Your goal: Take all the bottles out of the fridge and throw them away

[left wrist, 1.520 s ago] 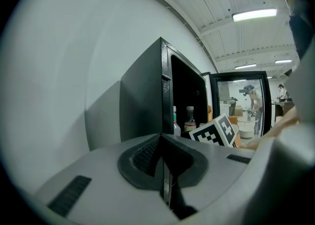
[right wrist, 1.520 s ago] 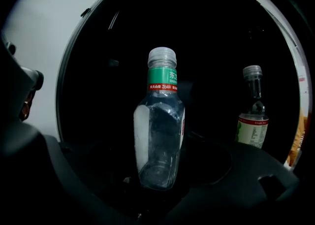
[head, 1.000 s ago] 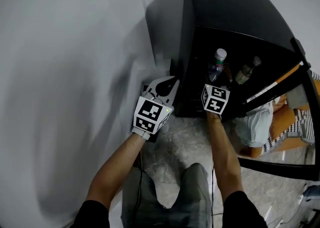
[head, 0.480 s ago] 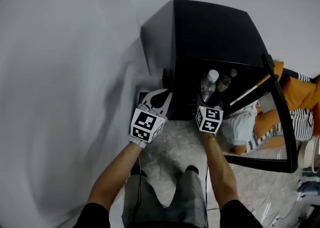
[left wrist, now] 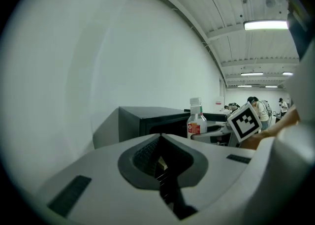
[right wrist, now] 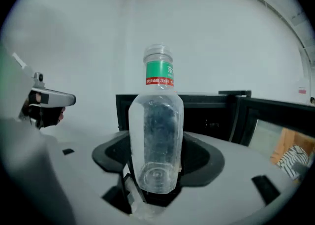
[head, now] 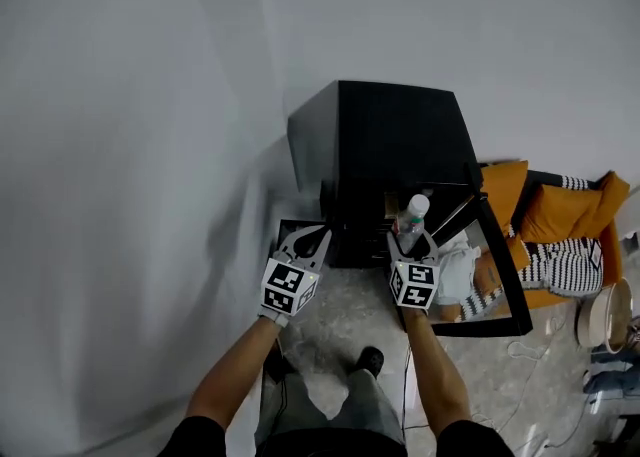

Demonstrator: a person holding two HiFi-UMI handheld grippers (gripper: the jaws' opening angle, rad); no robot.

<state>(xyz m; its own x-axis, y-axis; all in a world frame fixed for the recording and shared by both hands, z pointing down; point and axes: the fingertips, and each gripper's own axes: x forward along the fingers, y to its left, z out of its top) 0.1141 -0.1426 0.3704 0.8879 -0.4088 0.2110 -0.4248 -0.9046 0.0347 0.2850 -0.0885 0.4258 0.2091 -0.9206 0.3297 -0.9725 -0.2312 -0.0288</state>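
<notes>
Clear plastic bottle (right wrist: 156, 130) sits upright, pinched in the right gripper (head: 409, 245) just outside the open black fridge (head: 390, 135), presumably headed for the bin, while the left gripper (left wrist: 163, 162) idles alongside, jaws together, empty.

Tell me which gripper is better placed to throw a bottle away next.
Right. The right gripper is clamped on a clear bottle, in front of the fridge; the left gripper is shut and empty.
</notes>
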